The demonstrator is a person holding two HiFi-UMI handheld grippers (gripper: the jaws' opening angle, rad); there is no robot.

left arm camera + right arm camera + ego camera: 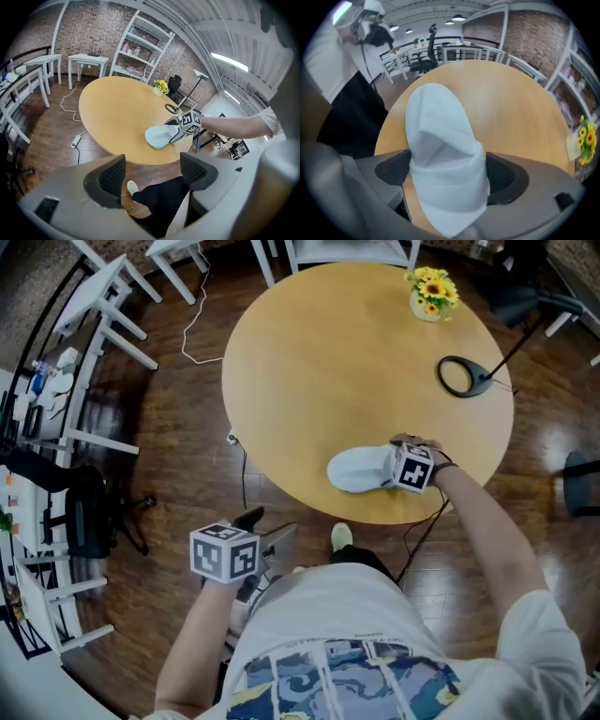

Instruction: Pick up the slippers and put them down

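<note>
A white slipper (pixel 356 470) lies near the front edge of the round wooden table (pixel 328 352). My right gripper (pixel 388 471) comes at it steeply from above and is shut on its heel end. In the right gripper view both pads press the slipper (pixel 440 150) at its sides, so the fabric bunches between them, and its toe points away from the right gripper (pixel 447 174). My left gripper (pixel 260 527) hangs off the table, low over the floor by my legs. In the left gripper view it (pixel 152 172) stands open with nothing between its fingers. A second slipper is not in view.
A pot of yellow flowers (pixel 430 294) and a black ring-headed lamp (pixel 464 376) stand at the table's far right. White tables and chairs (pixel 108 306) stand at the back left, a black chair (pixel 89 512) at the left. A white cable (pixel 202 334) lies on the wooden floor.
</note>
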